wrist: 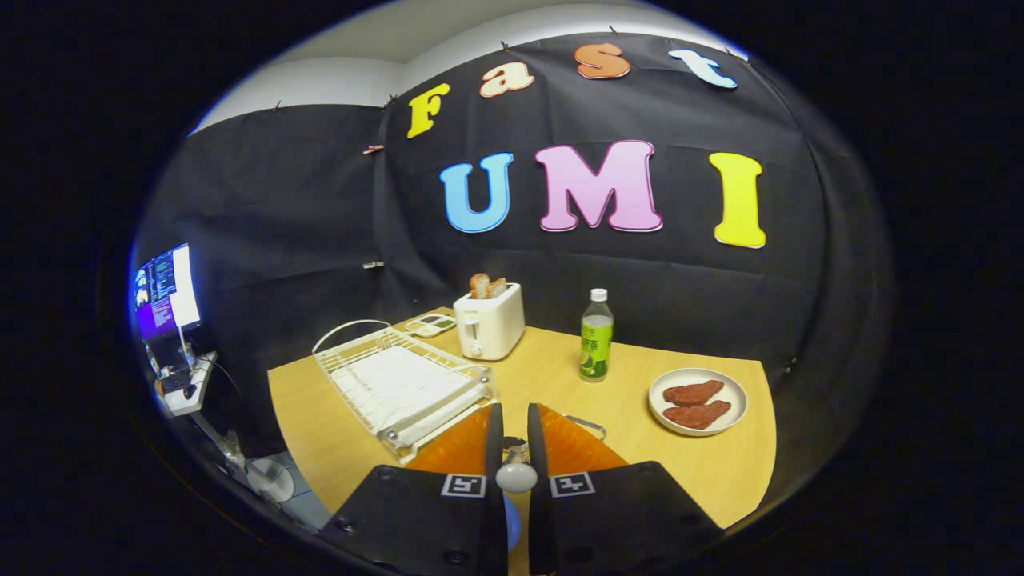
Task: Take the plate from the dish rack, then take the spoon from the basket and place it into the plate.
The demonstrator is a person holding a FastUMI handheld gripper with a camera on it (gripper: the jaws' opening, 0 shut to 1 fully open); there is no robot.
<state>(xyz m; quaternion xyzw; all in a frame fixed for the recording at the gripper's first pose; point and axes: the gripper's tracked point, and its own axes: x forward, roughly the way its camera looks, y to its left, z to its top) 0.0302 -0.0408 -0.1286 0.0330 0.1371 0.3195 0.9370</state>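
wooden table; spoon clamped between hand-held gripper fingers.

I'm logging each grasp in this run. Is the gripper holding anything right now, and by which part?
Yes: the gripper is shut on the spoon, both fingers pressing its handle, the rounded end nearest the camera.

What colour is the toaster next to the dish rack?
White, seen in the gripper view: toaster, beside the dish rack.

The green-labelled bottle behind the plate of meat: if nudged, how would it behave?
The bottle stands tall and narrow on the wooden table, so it would probably tip rather than slide. Being round, it would likely roll once down. The hand-held gripper is nearly shut around a spoon handle, well short of it.
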